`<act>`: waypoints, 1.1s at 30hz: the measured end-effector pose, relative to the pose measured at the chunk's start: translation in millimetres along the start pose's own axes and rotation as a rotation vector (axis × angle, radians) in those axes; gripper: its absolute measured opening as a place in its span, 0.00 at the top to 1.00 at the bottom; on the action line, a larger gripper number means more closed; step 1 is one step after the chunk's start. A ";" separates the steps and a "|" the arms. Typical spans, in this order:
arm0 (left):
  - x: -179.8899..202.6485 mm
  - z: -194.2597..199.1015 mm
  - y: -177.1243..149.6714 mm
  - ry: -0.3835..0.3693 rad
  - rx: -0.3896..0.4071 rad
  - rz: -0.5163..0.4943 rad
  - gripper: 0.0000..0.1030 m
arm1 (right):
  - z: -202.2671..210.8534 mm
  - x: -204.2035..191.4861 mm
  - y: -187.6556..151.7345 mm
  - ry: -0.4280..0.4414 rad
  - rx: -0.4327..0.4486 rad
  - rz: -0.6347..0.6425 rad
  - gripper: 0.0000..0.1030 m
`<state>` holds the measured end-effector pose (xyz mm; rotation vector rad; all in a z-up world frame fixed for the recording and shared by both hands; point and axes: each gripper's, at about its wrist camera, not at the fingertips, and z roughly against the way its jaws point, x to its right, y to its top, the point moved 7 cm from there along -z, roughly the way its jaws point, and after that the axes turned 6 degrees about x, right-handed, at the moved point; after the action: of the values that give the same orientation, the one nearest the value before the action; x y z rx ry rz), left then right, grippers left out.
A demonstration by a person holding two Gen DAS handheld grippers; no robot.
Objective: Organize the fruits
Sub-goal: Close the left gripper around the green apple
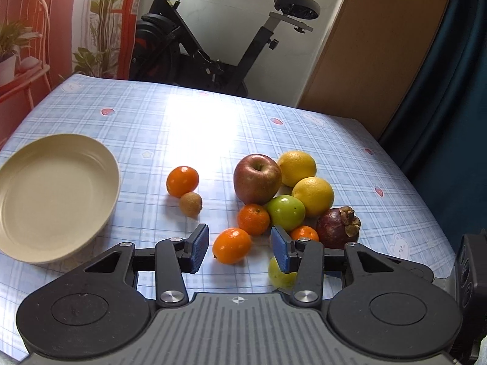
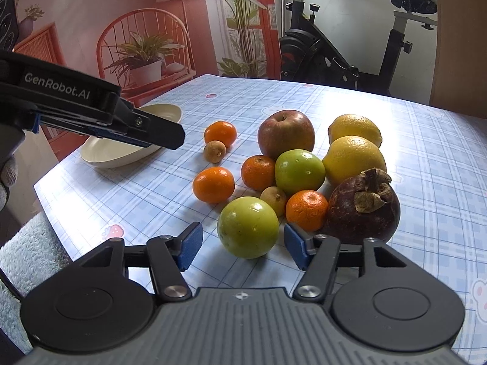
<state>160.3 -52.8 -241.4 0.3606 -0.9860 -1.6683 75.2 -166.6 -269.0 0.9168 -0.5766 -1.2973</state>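
A pile of fruit lies on the blue plaid tablecloth (image 1: 158, 127): a red apple (image 1: 257, 179), two lemons (image 1: 296, 167), a green apple (image 1: 286, 213), several tangerines, a mangosteen (image 1: 338, 228) and a small brown longan (image 1: 190, 203). My left gripper (image 1: 240, 251) is open, its pads on either side of a tangerine (image 1: 232, 245). My right gripper (image 2: 243, 245) is open around a second green apple (image 2: 248, 227), without touching it. The left gripper also shows in the right wrist view (image 2: 158, 133), above the cream plate (image 2: 127, 152).
The empty cream plate (image 1: 51, 188) sits at the table's left. An exercise bike (image 1: 213, 36) and a wooden panel (image 1: 380, 45) stand behind the table. A grey fleece (image 2: 27, 252) lies at the table's near left edge.
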 end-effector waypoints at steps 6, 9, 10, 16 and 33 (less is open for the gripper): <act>9.6 -14.6 -2.6 -0.061 -0.049 0.028 0.54 | -3.8 4.2 -3.5 0.005 0.006 -0.008 0.45; 15.2 -25.0 -7.1 -0.087 -0.084 0.030 0.54 | -4.8 5.6 -5.0 0.007 0.004 -0.012 0.47; 17.1 -28.8 -8.8 -0.096 -0.098 0.033 0.54 | -5.4 6.4 -5.8 0.009 0.003 -0.015 0.48; 23.2 -43.1 -15.9 -0.134 -0.161 0.054 0.54 | -7.3 7.8 -7.7 0.029 0.007 -0.029 0.52; 30.8 -70.9 -32.3 -0.178 -0.258 0.082 0.54 | -9.3 12.5 -8.8 0.059 0.023 -0.069 0.53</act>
<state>176.5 -109.1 -301.2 0.0003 -0.8880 -1.7480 80.4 -176.6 -283.0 0.9985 -0.5186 -1.3233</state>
